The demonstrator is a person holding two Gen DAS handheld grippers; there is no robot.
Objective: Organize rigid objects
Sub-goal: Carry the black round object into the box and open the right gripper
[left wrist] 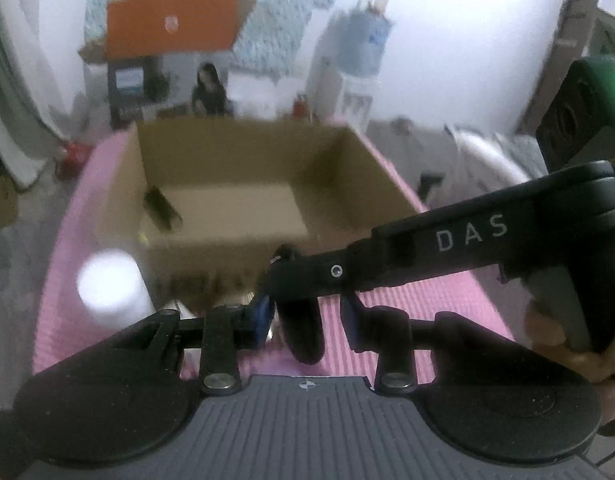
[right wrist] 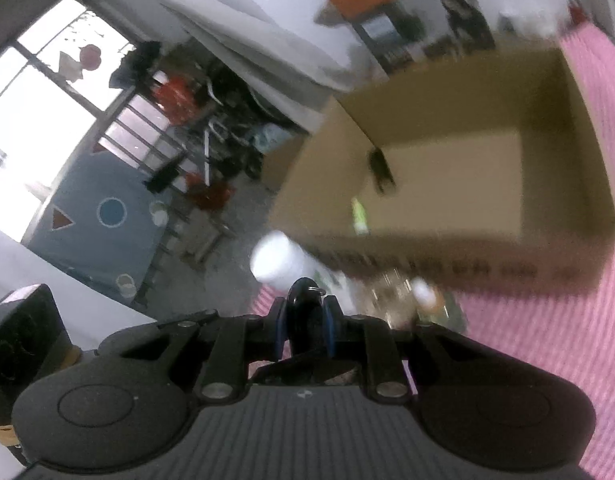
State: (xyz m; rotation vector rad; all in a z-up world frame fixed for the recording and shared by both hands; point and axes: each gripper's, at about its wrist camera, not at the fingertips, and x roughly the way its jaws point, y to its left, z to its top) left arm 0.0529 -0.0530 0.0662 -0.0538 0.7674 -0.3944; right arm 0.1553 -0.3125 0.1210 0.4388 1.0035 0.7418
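Both hand-held grippers, left (left wrist: 303, 316) and right (right wrist: 305, 320), clamp one black rounded object (left wrist: 301, 328) near open cardboard box (left wrist: 243, 168) on pink mat (left wrist: 407, 304).

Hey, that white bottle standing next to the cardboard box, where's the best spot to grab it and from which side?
Probably the straight white body just below the cap of the white bottle, which stands upright on the pink mat. Come from the side away from the cardboard box, jaws level across its round body; the box wall crowds its other side. Blur hides finer detail.
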